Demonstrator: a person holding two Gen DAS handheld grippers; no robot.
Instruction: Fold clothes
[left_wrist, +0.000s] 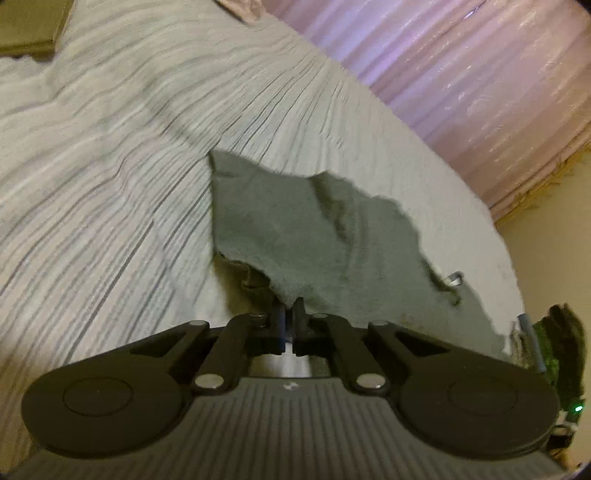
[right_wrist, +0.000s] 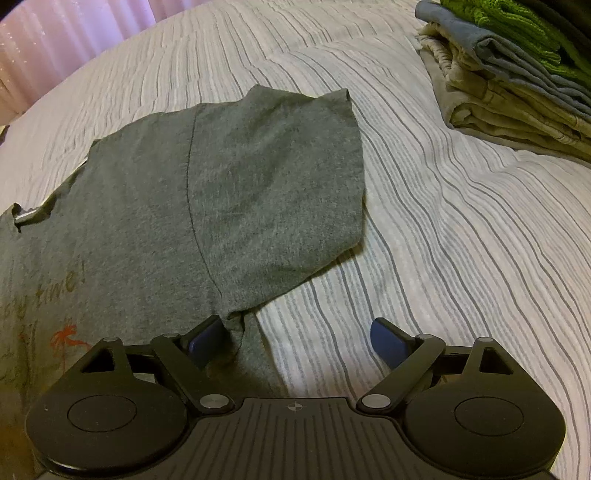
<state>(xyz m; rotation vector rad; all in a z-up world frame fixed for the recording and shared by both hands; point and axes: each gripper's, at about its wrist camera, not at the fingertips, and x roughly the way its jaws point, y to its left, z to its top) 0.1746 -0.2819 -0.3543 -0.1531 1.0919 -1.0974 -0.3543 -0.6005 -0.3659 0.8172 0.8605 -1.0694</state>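
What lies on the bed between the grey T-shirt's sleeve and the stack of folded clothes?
Only bare striped bedspread separates the grey T-shirt from the stack of folded clothes; the right wrist view shows it.

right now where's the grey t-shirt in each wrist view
Left wrist: the grey t-shirt fills the centre, its near edge pinched in the shut left gripper.
Right wrist: it spreads over the left and centre, sleeve toward the middle, just ahead of the open right gripper.
Shared landmark: the striped bedspread lies under the shirt in both views.
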